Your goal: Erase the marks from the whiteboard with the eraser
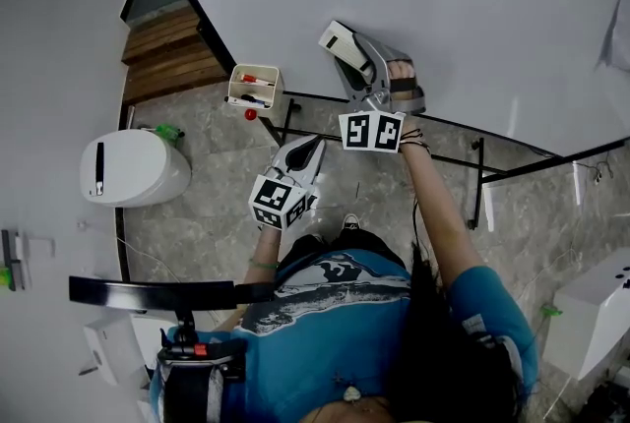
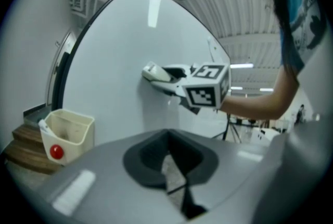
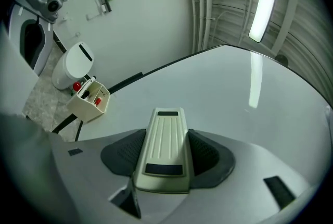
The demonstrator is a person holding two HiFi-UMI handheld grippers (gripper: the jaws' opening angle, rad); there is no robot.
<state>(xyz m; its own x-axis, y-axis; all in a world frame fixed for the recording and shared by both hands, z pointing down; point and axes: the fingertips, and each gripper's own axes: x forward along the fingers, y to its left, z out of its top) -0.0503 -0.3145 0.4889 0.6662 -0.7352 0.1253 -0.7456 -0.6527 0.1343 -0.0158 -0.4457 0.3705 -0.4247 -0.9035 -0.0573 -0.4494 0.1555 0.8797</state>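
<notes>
The right gripper is clamping its fingers on the long sides of a cream eraser. The eraser is sticking out ahead of them and lying against the whiteboard. Down and left of those fingers, a cream box holding markers is hanging at the board's edge. The left gripper is hovering off the board, its fingers drawn together, gripping nothing.

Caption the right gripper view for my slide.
Right gripper, jaws shut on the cream eraser, aims it at the whiteboard; marker holder by the board's edge.
</notes>
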